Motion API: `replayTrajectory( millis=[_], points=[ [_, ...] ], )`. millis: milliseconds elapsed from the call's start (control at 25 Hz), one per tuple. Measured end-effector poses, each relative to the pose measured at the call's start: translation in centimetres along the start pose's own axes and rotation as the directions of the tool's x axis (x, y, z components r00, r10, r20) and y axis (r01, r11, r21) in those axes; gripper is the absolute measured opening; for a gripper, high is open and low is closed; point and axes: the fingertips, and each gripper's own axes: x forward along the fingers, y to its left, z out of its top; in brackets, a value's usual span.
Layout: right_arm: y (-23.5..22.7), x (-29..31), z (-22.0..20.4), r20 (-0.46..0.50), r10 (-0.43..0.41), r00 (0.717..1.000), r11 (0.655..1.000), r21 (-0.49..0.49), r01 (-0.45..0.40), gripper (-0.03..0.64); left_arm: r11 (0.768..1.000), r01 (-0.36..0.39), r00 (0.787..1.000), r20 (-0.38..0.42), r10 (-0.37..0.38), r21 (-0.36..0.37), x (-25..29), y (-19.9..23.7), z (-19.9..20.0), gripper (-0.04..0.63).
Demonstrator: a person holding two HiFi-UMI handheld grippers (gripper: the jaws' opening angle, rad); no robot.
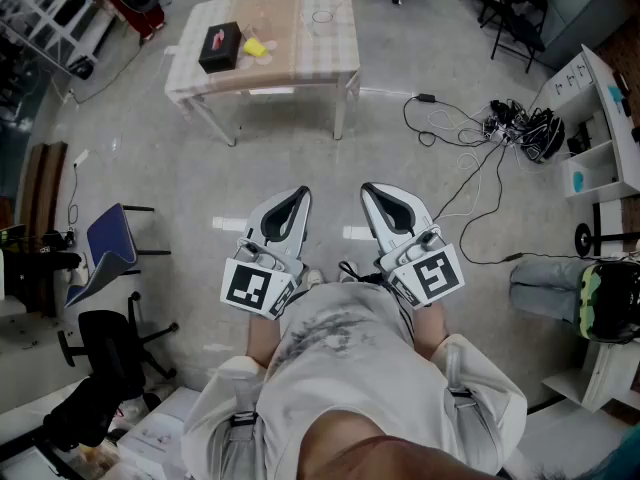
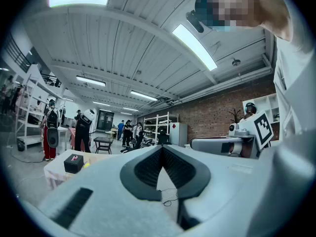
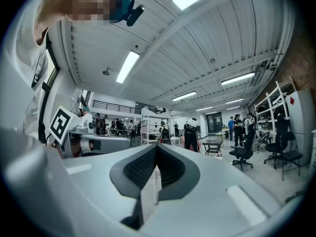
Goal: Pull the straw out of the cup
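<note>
Left gripper and right gripper: jaws closed, empty.
The cup, a faint clear ring, stands on the table at upper centre, well apart; straw too small to see.

A checked cloth shows beige and white. On it are a black box and a yellow item. The left gripper and right gripper are light grey, with black pads and black-and-white square markers. The floor is grey. A chair is blue.
</note>
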Motion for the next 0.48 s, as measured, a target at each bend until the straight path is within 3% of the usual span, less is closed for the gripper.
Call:
replayTrajectory(
  millis=[480],
  points=[
    [-3.4, -1.5, 0.0, 0.016, 0.013, 1.000, 1.000, 0.010, -0.013, 0.009, 0.999, -0.029, 1.000, -0.012, 0.029, 0.016, 2.7, -2.1, -0.1, 0.002]
  ],
)
